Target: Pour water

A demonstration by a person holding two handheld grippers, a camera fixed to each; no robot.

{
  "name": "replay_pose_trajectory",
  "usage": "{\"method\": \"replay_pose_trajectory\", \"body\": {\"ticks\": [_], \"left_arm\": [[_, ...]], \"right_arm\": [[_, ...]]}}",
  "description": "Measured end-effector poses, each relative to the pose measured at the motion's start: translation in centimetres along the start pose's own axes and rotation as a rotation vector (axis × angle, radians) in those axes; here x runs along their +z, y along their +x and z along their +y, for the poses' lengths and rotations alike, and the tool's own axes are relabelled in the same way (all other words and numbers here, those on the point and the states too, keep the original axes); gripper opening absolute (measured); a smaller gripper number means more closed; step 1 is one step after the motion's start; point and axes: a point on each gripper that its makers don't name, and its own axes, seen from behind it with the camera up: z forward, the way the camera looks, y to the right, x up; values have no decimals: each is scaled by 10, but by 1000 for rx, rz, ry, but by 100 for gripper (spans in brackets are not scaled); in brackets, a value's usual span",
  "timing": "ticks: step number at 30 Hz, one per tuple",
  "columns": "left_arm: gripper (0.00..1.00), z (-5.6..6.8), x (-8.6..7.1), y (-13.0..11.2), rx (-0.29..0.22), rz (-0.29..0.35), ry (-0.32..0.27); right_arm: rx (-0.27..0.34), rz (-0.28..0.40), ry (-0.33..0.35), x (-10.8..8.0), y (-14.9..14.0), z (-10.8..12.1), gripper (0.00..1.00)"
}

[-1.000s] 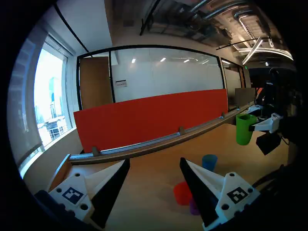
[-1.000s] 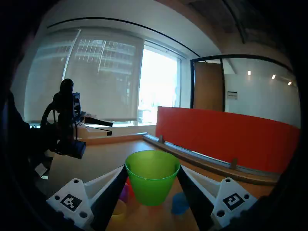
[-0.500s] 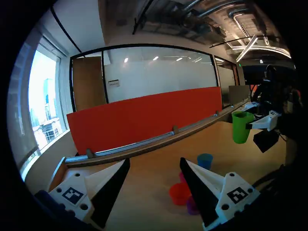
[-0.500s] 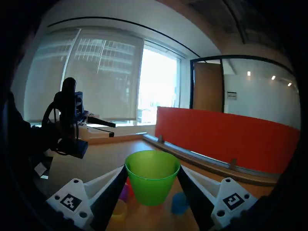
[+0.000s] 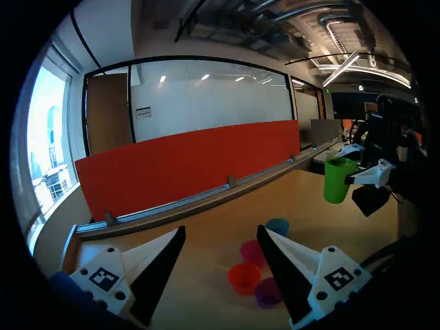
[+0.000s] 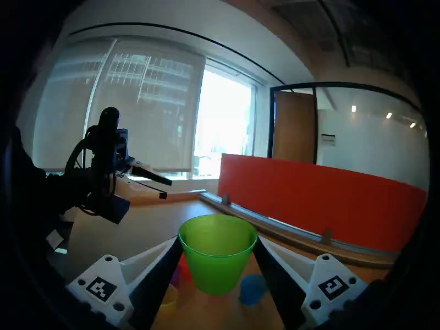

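My right gripper (image 6: 218, 246) is shut on an upright green plastic cup (image 6: 218, 261), held in the air above the wooden table (image 6: 126, 231). The left gripper view has that green cup (image 5: 335, 180) at the far right, clamped by the right gripper (image 5: 348, 179). My left gripper (image 5: 220, 231) stands open above the table with nothing between its fingers. Below it are a blue cup (image 5: 276, 225), a pink cup (image 5: 252, 252), a red cup (image 5: 243, 278) and a purple cup (image 5: 267, 292). The left gripper (image 6: 165, 188) also appears at the left of the right gripper view.
An orange divider panel (image 5: 187, 162) with a metal rail runs along the table's far side. Windows (image 6: 225, 132) and a glass-walled room (image 5: 209, 104) lie behind it. A blue cup (image 6: 252, 289) and a yellow cup (image 6: 168, 297) sit under the green cup.
The left gripper view has swung, so the small cups on the table come further into sight. The left gripper has risen slightly in the right gripper view. The green cup stays gripped.
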Motion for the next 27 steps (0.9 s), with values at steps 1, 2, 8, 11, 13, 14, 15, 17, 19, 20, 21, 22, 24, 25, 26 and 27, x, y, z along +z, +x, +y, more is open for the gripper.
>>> {"method": "replay_pose_trajectory", "body": {"ticks": [1,2,8,11,13,14,15,17,19,20,21,22,24,25,26,27], "left_arm": [[96,0,1,1,-1,1,-5],[96,0,2,2,-2,1,-10],[96,2,7,5,19,-7,-45],[96,7,11,6,38,-14,-74],[96,10,14,5,49,-22,-93],[96,12,16,4,53,-27,-102],[96,14,18,3,59,-33,-113],[96,18,22,1,67,-47,-130],[96,22,27,0,83,-61,-148],[96,24,29,0,91,-67,-157],[96,26,32,-1,102,-74,-163],[96,28,34,-1,112,-79,-168],[96,31,39,-1,131,-90,-177],[96,33,42,-2,138,-94,-182],[96,34,44,-2,145,-99,-187],[96,36,47,-3,148,-105,-193]], "right_arm": [[-1,0,0,-1,0,0,92],[-2,0,-1,-1,1,0,92],[-5,-2,-7,-5,2,3,92],[-4,-2,-8,-7,1,3,92],[-4,-4,-7,-7,1,3,92],[-3,-5,-7,-8,1,3,92],[-4,-6,-7,-8,0,3,92],[-5,-8,-7,-8,0,3,92],[-5,-10,-7,-8,0,3,92],[-5,-10,-7,-9,0,3,92],[-5,-11,-7,-9,0,3,92],[-4,-11,-7,-9,0,3,92],[-3,-12,-8,-10,1,4,92],[-2,-12,-9,-10,1,4,92],[-2,-12,-10,-10,1,4,92],[-1,-12,-10,-10,1,4,92]]}}
